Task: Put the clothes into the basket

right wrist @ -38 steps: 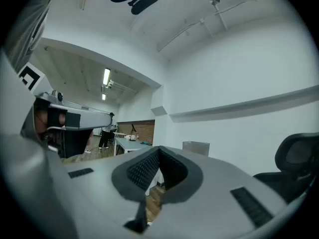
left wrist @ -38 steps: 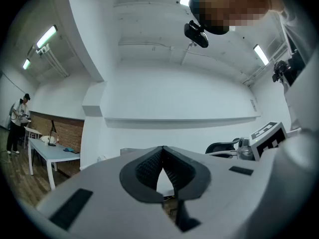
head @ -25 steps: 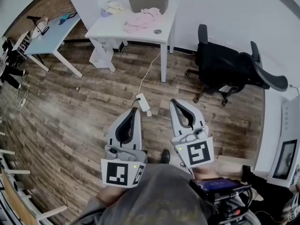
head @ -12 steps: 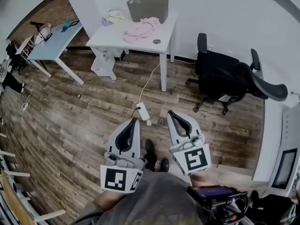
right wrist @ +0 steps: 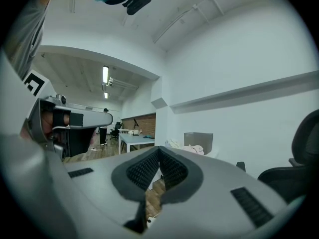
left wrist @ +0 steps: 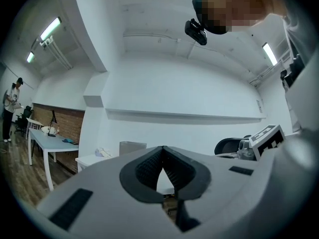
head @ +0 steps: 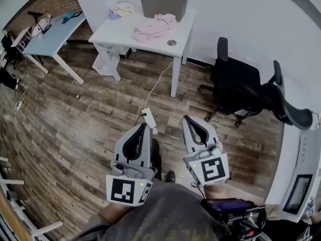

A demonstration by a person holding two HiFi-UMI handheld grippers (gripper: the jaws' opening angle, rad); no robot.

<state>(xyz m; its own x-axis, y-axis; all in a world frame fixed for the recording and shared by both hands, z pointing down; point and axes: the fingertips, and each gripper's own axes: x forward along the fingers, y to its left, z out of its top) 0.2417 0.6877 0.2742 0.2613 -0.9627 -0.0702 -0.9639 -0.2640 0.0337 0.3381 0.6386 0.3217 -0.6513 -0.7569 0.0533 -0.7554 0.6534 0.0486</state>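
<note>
1. We saw the white desk [head: 113, 31] standing across the wooden floor [head: 75, 124], well apart from both grippers.
2. The grey basket [head: 164, 3] stood upright at the desk's back edge.
3. Crumpled pink clothes [head: 154, 26] lay heaped on the desk just before the basket, outside it.
4. Only the gripper views showed the ceiling lights [left wrist: 51, 28].
5. The left gripper [head: 144, 126] and the right gripper [head: 186, 118] each had jaws together, holding nothing.

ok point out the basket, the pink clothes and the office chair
basket [head: 163, 8]: head view, on its grey front wall
pink clothes [head: 153, 28]: head view, middle of the heap
office chair [head: 234, 84]: head view, on its black seat
</note>
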